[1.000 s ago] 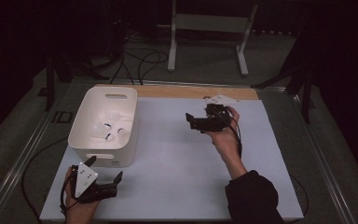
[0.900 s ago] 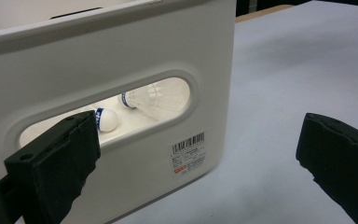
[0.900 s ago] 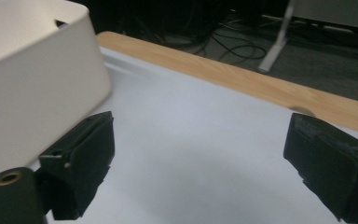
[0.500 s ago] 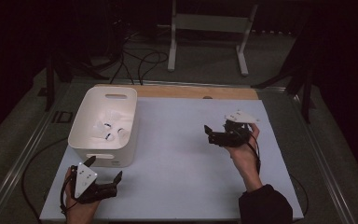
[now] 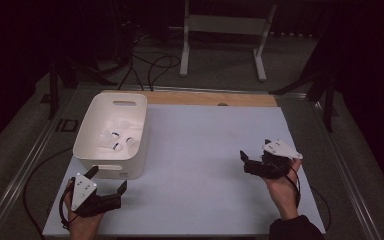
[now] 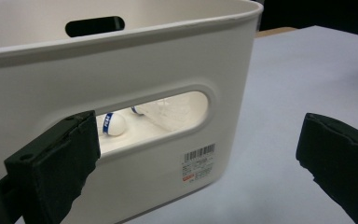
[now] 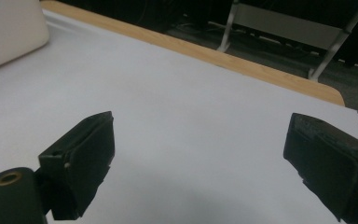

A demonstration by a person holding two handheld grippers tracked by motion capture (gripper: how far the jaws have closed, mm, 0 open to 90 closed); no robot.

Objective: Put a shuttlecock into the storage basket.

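Note:
A white plastic bin (image 5: 89,134) stands at the table's left and holds several small white pieces with blue bands (image 5: 115,140). My left gripper (image 5: 110,178) rests open at the near left corner, just in front of the bin. In the left gripper view its jaws are wide apart (image 6: 198,135) and face the bin's wall (image 6: 121,70); a banded white piece (image 6: 112,123) shows through the handle slot. My right gripper (image 5: 244,161) is open at the near right, held by a hand above the bare white table (image 7: 177,107), nothing between its jaws (image 7: 199,128).
A wooden strip (image 5: 210,98) runs along the table's far edge. Beyond it stand a white metal frame (image 5: 220,25) and cables on the floor (image 5: 150,65). A barcode label (image 6: 198,163) is stuck low on the bin's near wall. The bin's corner (image 7: 4,28) lies far left of my right gripper.
My right gripper has moved from the far middle of the table toward the near right, staying open. The left gripper and the bin have not moved.

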